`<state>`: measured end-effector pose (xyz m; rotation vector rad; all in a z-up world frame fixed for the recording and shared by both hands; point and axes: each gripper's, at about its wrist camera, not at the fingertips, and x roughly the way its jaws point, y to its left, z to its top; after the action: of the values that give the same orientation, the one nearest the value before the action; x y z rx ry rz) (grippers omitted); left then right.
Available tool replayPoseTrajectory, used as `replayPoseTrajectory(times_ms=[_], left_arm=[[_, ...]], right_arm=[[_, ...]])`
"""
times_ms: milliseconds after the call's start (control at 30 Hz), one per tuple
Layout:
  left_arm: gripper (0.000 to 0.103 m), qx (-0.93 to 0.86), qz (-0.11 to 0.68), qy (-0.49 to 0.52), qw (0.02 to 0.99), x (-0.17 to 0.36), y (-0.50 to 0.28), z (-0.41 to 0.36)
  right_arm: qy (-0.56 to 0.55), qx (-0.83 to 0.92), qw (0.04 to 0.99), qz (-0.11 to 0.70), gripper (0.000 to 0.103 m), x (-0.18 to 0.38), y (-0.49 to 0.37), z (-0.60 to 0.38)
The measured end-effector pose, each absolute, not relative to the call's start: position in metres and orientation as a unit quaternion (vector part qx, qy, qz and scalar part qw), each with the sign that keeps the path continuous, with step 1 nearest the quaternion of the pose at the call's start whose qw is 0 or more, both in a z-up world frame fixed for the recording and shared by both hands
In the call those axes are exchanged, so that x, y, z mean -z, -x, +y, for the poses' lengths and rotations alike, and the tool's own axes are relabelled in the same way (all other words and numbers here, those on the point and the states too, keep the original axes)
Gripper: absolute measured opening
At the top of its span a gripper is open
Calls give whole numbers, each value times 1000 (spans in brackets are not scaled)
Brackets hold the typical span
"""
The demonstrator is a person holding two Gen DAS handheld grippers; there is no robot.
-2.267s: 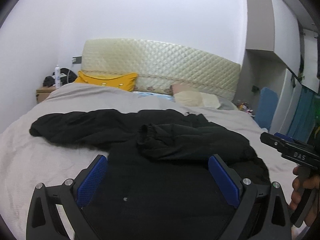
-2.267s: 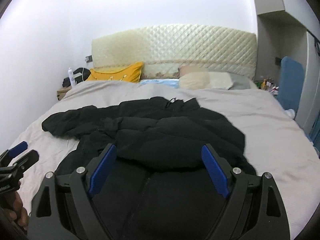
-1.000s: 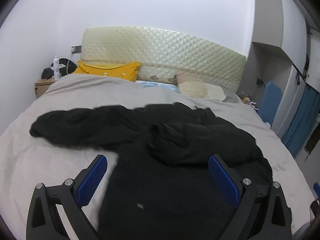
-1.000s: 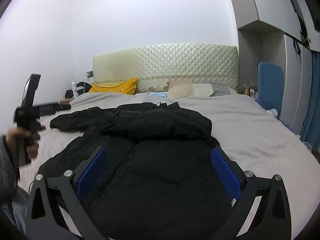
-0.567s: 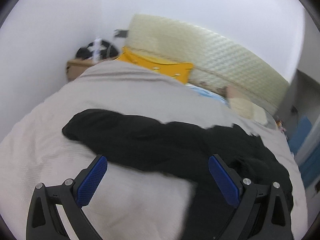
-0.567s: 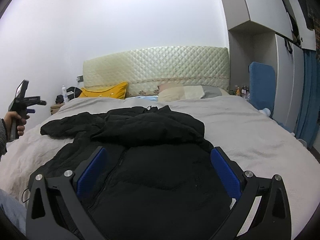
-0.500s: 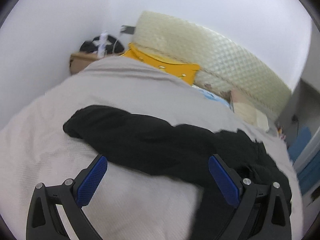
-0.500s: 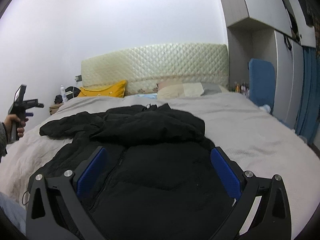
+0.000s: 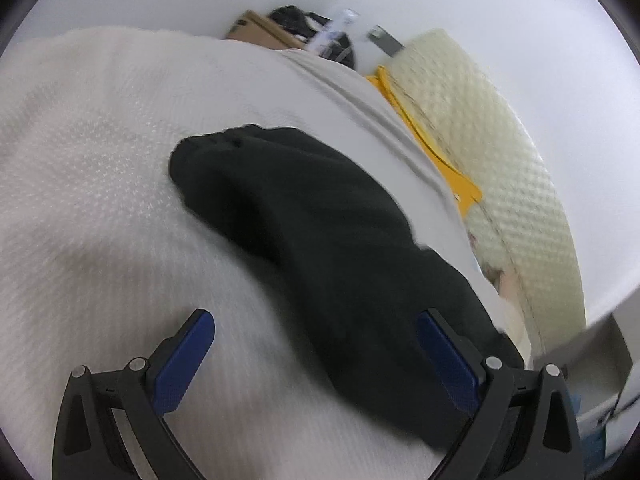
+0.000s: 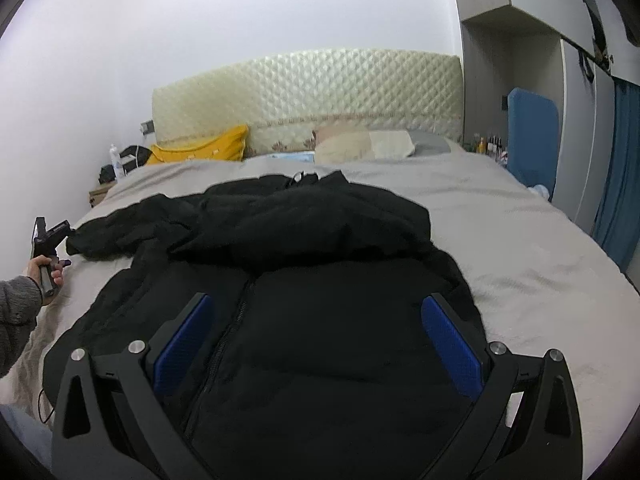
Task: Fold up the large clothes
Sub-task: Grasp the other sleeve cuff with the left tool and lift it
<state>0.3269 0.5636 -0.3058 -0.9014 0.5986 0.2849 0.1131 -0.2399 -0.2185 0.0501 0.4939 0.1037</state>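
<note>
A large black padded jacket (image 10: pixel 312 320) lies front up on the bed, its zipper (image 10: pixel 224 344) running toward me. One sleeve is folded across the chest. The other sleeve (image 10: pixel 128 232) stretches out to the left. In the left wrist view that sleeve (image 9: pixel 320 232) lies on the grey bedspread (image 9: pixel 100 200) with its cuff (image 9: pixel 200 156) pointing away. My left gripper (image 9: pixel 316 356) is open, low over the sleeve; it also shows in the right wrist view (image 10: pixel 50 236), beside the cuff. My right gripper (image 10: pixel 316 332) is open and empty above the jacket's lower body.
A quilted cream headboard (image 10: pixel 308 96) stands at the far end with a yellow pillow (image 10: pixel 200 150) and a beige pillow (image 10: pixel 360 142). A nightstand (image 10: pixel 100 194) with a bottle stands far left. A blue chair (image 10: pixel 532 128) and wardrobe stand right.
My left gripper has swung left and down, tilting, until it is close over the outstretched sleeve. My right gripper has stayed over the jacket's lower body.
</note>
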Motion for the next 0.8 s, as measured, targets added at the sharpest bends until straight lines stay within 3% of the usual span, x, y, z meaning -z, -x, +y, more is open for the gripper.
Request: replayPoseTrajectory(times_ms=[300, 333, 367, 533, 633, 800], left_arm=[[100, -129, 259, 404, 868, 321, -371, 582], [88, -129, 256, 400, 871, 318, -374, 580], [69, -127, 251, 396, 874, 316, -374, 577], [25, -153, 235, 380, 881, 297, -364, 568], [16, -164, 227, 351, 894, 269, -358, 554], [12, -172, 222, 293, 914, 207, -346, 529]], right_arm=[[-12, -44, 958, 285, 103, 241, -150, -224], [-11, -44, 956, 290, 103, 243, -153, -223], [-11, -43, 955, 293, 103, 244, -154, -223], [-14, -43, 956, 289, 103, 242, -153, -224], [-18, -49, 957, 285, 103, 239, -150, -227], [-23, -63, 959, 277, 103, 232, -140, -231]])
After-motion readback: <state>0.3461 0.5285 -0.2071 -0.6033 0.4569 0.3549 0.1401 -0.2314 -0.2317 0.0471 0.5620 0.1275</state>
